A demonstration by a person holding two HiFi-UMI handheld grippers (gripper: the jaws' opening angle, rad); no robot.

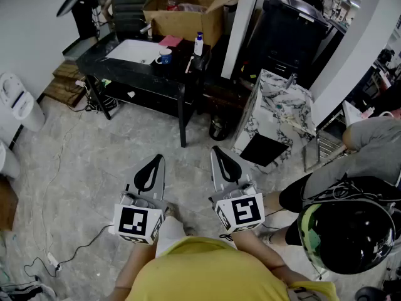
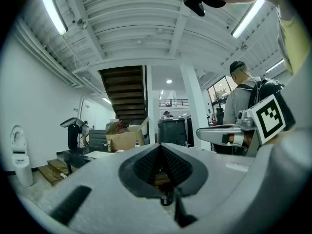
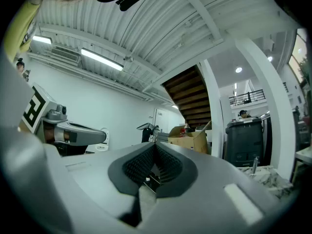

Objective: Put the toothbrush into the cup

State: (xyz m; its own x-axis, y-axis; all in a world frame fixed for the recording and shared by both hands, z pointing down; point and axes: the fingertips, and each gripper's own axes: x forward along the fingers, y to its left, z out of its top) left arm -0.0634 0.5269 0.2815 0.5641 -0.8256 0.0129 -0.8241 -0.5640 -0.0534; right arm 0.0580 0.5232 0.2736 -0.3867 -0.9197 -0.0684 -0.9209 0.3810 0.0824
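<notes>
Toothbrush [image 1: 190, 64] and cup [image 1: 164, 57] sit on a black table [image 1: 122, 74] by a bottle [image 1: 198, 44]; left tongs [image 1: 157, 158] and right tongs [image 1: 216, 150] closed, empty.

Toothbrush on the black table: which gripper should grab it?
Right, marginally. The toothbrush lies right of the cup, so the right gripper needn't cross it. The left gripper is equally far; both shut, empty.

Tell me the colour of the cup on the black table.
Blue; the cup shows best in the head view.
</notes>
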